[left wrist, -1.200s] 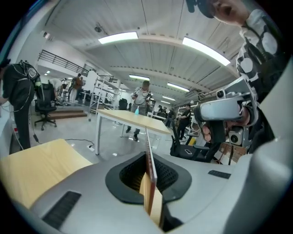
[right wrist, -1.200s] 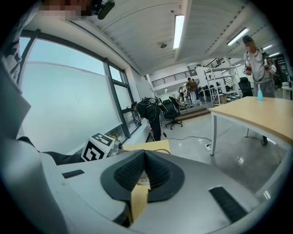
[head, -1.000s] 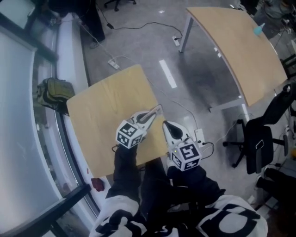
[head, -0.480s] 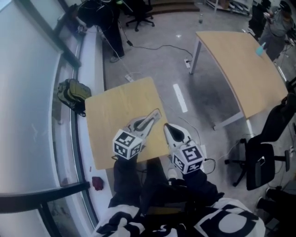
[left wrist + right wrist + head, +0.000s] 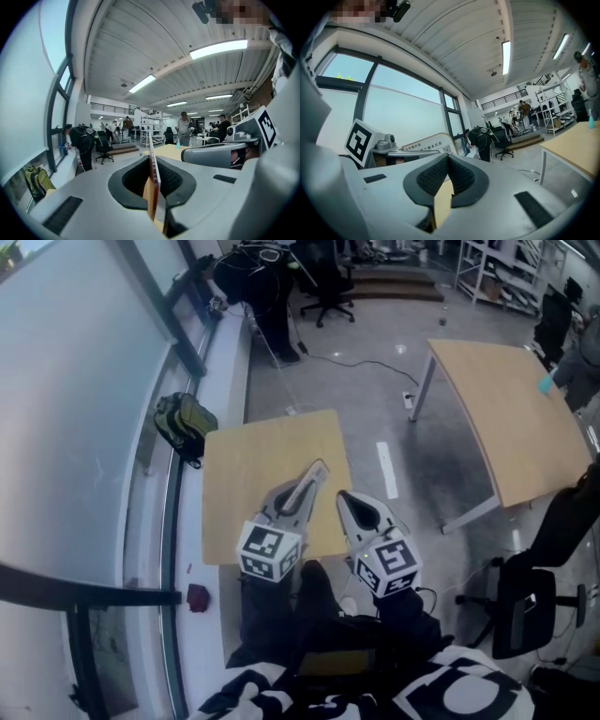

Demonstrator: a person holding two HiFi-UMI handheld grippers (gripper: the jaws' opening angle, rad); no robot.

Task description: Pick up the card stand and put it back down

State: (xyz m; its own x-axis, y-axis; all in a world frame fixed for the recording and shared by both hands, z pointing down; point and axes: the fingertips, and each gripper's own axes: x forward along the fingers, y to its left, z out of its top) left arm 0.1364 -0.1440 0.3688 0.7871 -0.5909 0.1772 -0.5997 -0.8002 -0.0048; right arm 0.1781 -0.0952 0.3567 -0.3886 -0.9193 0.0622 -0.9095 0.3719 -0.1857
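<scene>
The card stand [image 5: 153, 171] is a thin clear plate with a printed card; my left gripper [image 5: 153, 161] is shut on it, edge-on between the pads. From the right gripper view its printed face [image 5: 426, 143] shows upright beside the left gripper's marker cube [image 5: 360, 140]. In the head view the left gripper [image 5: 317, 471] hangs over the small wooden table [image 5: 244, 465], with the stand's outline at its tip. My right gripper [image 5: 345, 499] floats just to its right, shut [image 5: 447, 159] with nothing between the pads.
A larger wooden table [image 5: 506, 418] with a blue bottle [image 5: 546, 383] stands to the right. A green backpack [image 5: 183, 423] lies on the window ledge at left. An office chair [image 5: 520, 615] sits at lower right. Cables run across the floor; people stand farther off.
Both grippers have risen above the small table, the left one carrying the card stand. The head view has swung up and shows more of the room.
</scene>
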